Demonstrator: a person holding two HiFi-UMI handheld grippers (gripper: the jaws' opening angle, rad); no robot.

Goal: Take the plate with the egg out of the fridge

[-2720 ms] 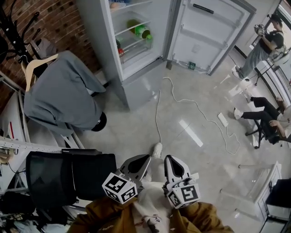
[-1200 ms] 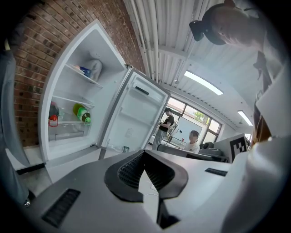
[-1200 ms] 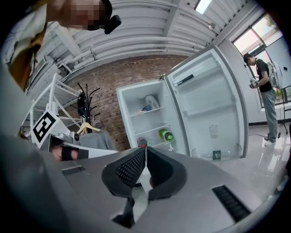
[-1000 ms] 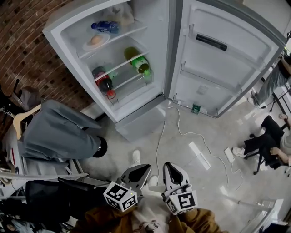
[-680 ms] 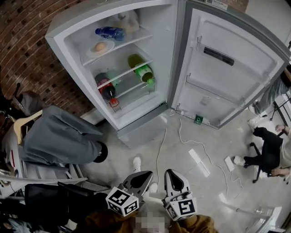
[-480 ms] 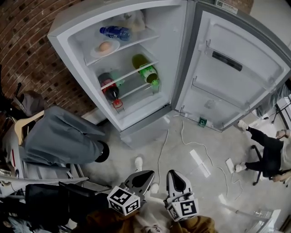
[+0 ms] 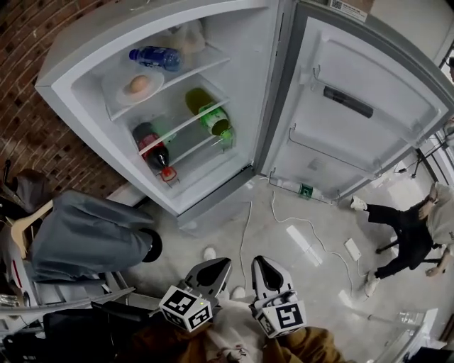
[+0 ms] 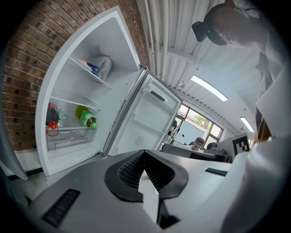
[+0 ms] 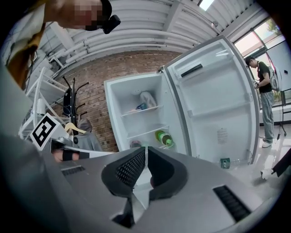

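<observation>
Left gripper (image 7: 211, 271) was found with its jaws brought fully together and nothing between them. Right gripper (image 7: 267, 272) was likewise closed and empty, its pads all but touching. Both were held side by side at the bottom of the head view, pointing toward the open fridge (image 7: 241, 78) and well apart from it. Each carried a cube with black-and-white square markers (image 7: 186, 306); these bore no readable text. Inside the fridge, the plate (image 7: 117, 96) sat on the top shelf toward its left end, with the egg (image 7: 140, 84) resting on it. A blue bottle (image 7: 156, 57) lay just behind the plate, and a pale plastic bag (image 7: 186, 35) lay further back on the same shelf. On the middle shelf a green bottle (image 7: 207, 115) lay on its side, cap toward the front. Below it a dark bottle (image 7: 152, 147) with a red cap lay in the same way. Print on the bottle labels was too small to read. The fridge door (image 7: 355, 106) stood swung wide to the right; a sticker (image 7: 347, 7) at its top edge could not be read. A white cable (image 7: 243, 234) ran across the floor in front of the fridge.
</observation>
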